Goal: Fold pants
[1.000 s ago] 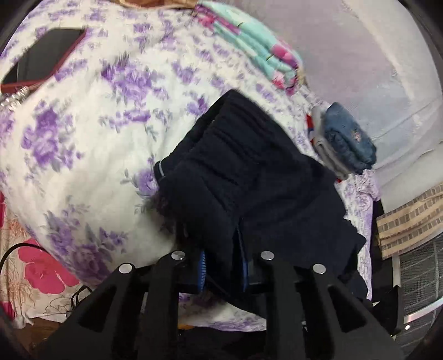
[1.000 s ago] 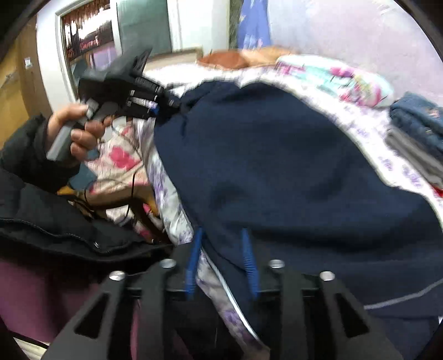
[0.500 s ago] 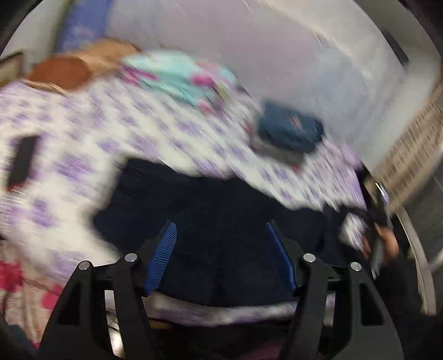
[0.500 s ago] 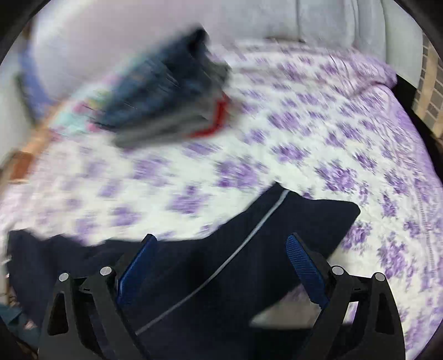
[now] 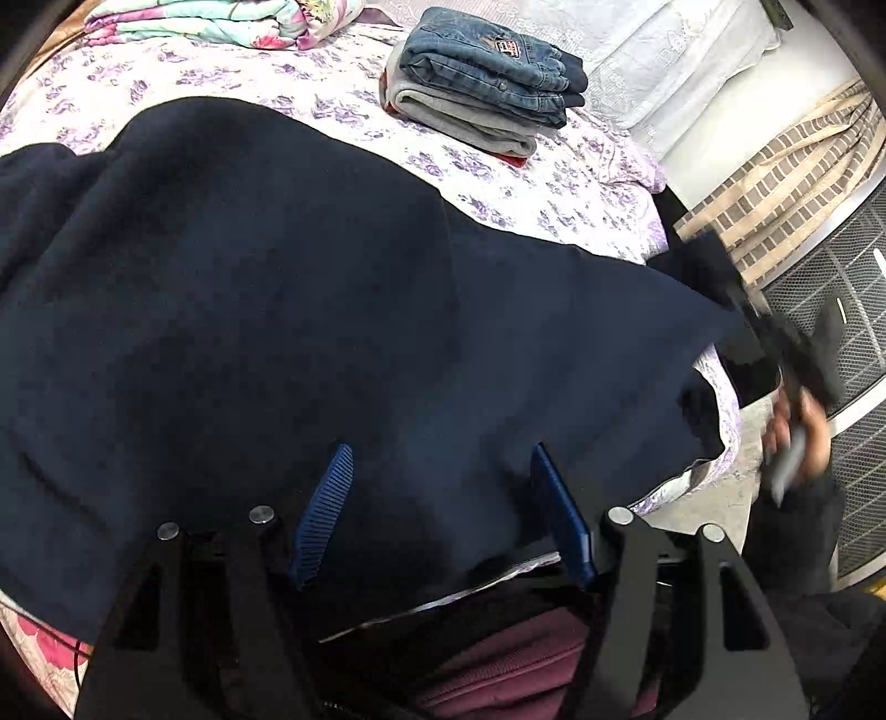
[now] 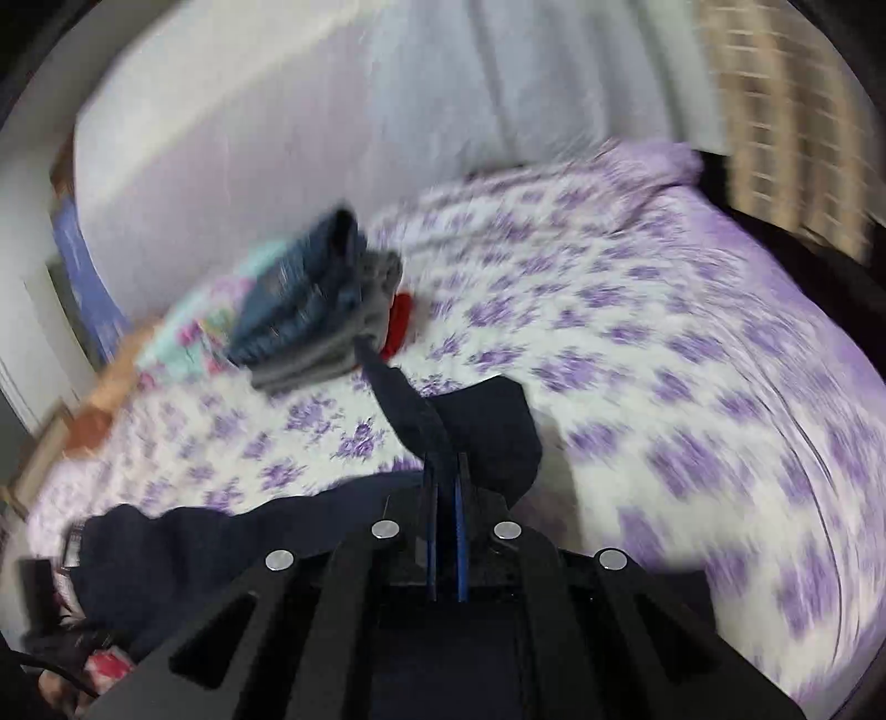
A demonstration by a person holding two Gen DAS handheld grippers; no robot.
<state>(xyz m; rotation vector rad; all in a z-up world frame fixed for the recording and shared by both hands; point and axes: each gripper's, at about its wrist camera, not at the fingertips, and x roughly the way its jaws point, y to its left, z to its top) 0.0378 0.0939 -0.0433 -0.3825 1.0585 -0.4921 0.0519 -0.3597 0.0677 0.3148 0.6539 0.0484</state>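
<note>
Dark navy pants (image 5: 288, 310) lie spread over the purple-flowered bed sheet (image 5: 554, 188). My left gripper (image 5: 440, 471) is open just above the pants' near edge, with nothing between its blue fingers (image 5: 324, 504). My right gripper (image 6: 446, 476) is shut on a raised end of the navy pants (image 6: 470, 426) and holds it above the bed. The right wrist view is blurred by motion. The right gripper (image 5: 797, 365) also shows at the right of the left wrist view, held in a hand at the pants' far end.
A stack of folded clothes, jeans on top (image 5: 487, 83), sits at the back of the bed; it also shows in the right wrist view (image 6: 315, 310). A folded flowered blanket (image 5: 221, 22) lies behind it. A metal grille (image 5: 830, 310) stands right of the bed.
My left gripper let go of the pants and opened. My right gripper opened, then shut on the pants' other end and lifted it. Both cameras swung across the bed.
</note>
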